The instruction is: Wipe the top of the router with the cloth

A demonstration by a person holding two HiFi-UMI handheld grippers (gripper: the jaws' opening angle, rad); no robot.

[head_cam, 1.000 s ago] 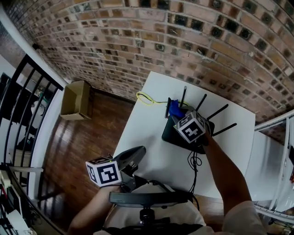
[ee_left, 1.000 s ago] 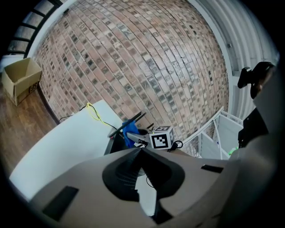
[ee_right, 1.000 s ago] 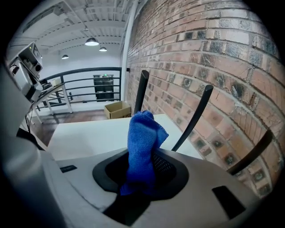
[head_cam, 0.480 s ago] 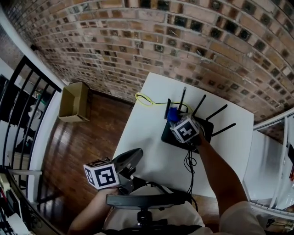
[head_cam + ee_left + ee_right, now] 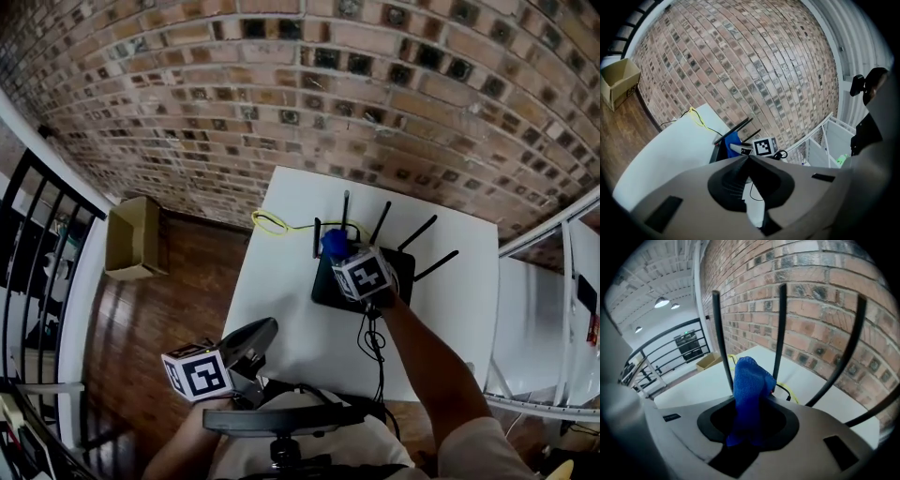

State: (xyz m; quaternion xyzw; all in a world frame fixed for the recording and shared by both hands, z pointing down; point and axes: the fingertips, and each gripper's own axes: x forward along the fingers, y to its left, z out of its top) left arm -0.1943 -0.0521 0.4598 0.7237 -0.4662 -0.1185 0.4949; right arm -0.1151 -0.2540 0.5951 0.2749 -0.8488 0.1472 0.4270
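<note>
- A brick wall (image 5: 281, 84) backs a white table (image 5: 281, 281). To the left lie a wood floor (image 5: 150, 328) and a black railing (image 5: 37, 244).
- A cardboard box (image 5: 131, 239) stands on the floor by the wall, well apart from the table.
- A black router (image 5: 325, 284) lies on the table near the wall, with its antennas (image 5: 417, 232) pointing up and outward.
- A yellow cable (image 5: 272, 223) curls on the table just left of the router, and a black cord (image 5: 373, 342) trails from it toward the person.
- The right gripper (image 5: 750, 420) is clamped on a blue cloth (image 5: 749, 385), which bunches up out of its jaws.
- In the head view the cloth sits over the router's back left corner, among the antennas. Whether it presses on the top cannot be told.
- The left gripper (image 5: 747, 158) is held near the table's front edge, well apart from the router. Its jaws are together with nothing between them.
</note>
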